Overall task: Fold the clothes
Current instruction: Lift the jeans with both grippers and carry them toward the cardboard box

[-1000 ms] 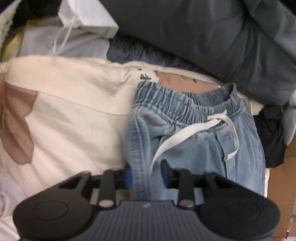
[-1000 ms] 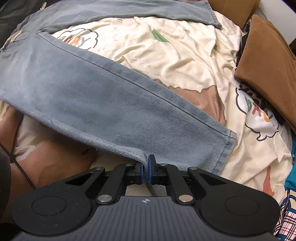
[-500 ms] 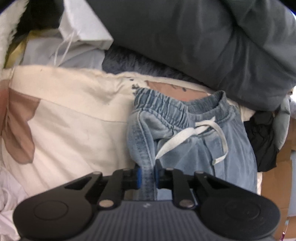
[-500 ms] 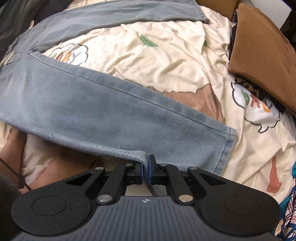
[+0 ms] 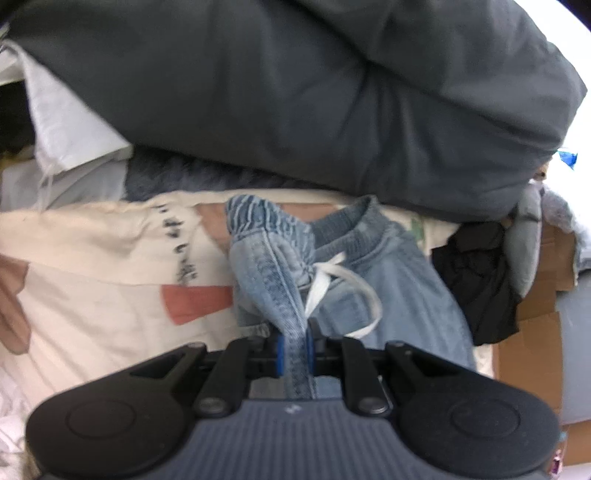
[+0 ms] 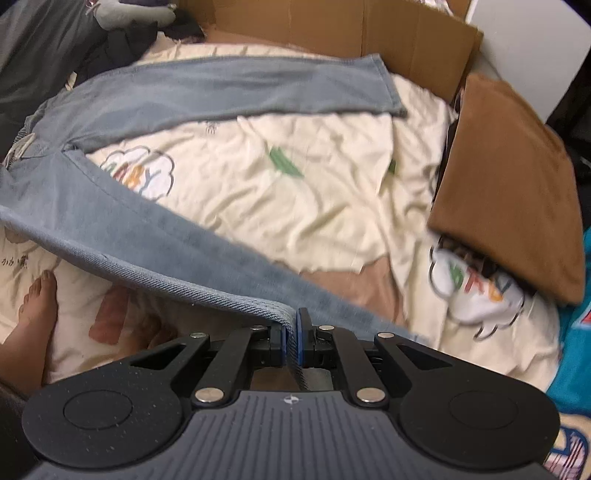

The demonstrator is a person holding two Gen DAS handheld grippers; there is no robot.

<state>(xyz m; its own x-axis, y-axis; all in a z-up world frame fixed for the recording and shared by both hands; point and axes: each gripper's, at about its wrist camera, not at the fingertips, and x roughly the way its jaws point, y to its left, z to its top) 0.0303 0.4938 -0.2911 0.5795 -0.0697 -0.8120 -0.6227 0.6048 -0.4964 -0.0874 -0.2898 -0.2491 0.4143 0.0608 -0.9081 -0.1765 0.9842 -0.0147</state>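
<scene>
Near jeans (image 6: 155,236) leg's hem hidden behind right gripper (image 6: 291,341); waistband half tucked under dark grey duvet (image 5: 332,96). Brown cushion (image 6: 517,184), cardboard box (image 6: 369,29), bare foot (image 6: 33,306) ring cream bedsheet (image 6: 295,206). Left gripper (image 5: 294,349) fingers clamped on waist seam beside white drawstring (image 5: 332,284); right fingers pinched on leg edge, jeans spread across bed.

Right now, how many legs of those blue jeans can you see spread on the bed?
2. The far leg lies flat beside the cardboard box. The near leg is lifted at its outer edge, pinched in the right gripper.
</scene>
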